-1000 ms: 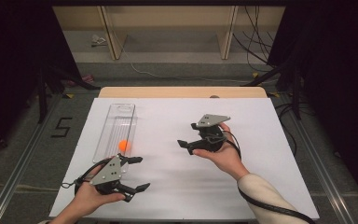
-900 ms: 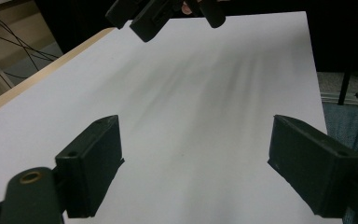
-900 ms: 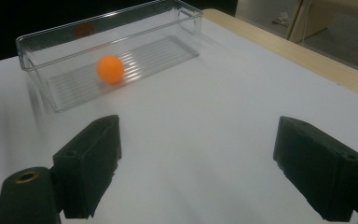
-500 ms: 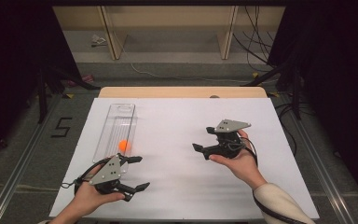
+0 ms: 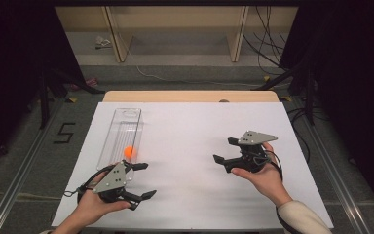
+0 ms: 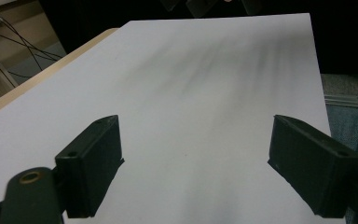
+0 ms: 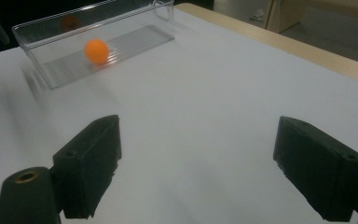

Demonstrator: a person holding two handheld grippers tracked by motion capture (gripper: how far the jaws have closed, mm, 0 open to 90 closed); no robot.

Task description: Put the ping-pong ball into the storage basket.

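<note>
white bench [image 5: 195, 131] carries a clear tray [image 5: 123, 131] that corrals the orange ball [image 5: 129, 151]; left gripper [image 5: 142, 180] and right gripper [image 5: 224, 150] gape empty.

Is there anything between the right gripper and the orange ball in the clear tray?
Only the clear tray's own near wall. The orange ball lies inside it, and bare white table runs from the open right gripper to the tray. The top is open, so reaching in from above looks unobstructed.
</note>
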